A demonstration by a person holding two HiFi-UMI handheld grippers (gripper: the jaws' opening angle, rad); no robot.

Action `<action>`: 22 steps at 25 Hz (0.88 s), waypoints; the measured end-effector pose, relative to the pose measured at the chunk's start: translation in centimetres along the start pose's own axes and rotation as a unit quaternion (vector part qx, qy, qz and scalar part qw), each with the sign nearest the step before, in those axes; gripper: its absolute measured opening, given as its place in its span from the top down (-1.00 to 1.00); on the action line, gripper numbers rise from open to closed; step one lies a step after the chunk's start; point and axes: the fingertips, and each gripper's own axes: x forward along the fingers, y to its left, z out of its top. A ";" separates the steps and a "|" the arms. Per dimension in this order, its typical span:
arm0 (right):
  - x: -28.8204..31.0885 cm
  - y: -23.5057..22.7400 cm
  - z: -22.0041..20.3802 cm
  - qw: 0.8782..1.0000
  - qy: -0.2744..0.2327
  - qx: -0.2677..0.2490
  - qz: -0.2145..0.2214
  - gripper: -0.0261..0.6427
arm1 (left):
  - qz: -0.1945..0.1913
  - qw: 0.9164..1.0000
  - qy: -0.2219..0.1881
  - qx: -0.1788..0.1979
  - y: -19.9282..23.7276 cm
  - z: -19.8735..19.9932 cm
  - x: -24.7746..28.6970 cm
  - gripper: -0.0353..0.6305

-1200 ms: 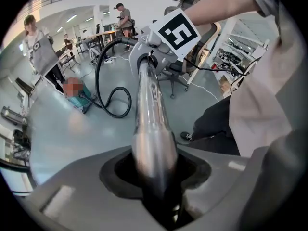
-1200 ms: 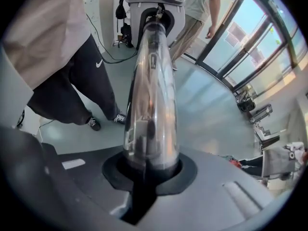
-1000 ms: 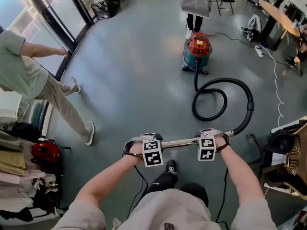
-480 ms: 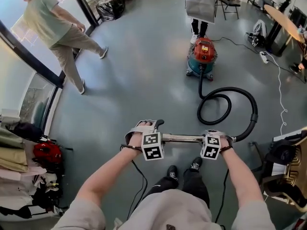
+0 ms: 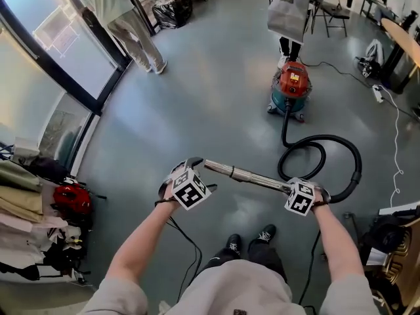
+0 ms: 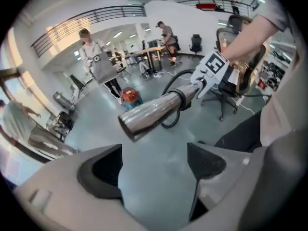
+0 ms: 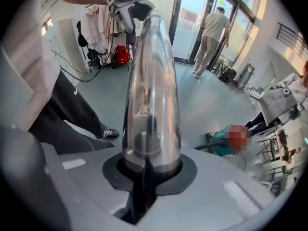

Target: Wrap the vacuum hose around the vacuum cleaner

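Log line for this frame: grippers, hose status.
left gripper: open, empty | right gripper: shut on metal tube | hose: looped on floor, not wrapped | vacuum cleaner: ahead on floor

Vacuum cleaner (image 5: 290,87) stands ahead on the floor (image 5: 210,97) — its hose (image 5: 284,126) loops back to the wand's (image 5: 246,174) right end.

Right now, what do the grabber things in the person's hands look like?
Both the left gripper and right gripper are light grey plastic with black jaw pads. Each carries a white cube printed with black square markers, and a thin black cable hangs from each. The person's sleeves are short and grey.
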 end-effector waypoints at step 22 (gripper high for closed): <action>-5.1 -15.3 0.9 0.948 -0.164 0.265 -0.068 0.71 | -0.135 0.982 -0.124 -0.055 -7.3 16.1 11.7 0.70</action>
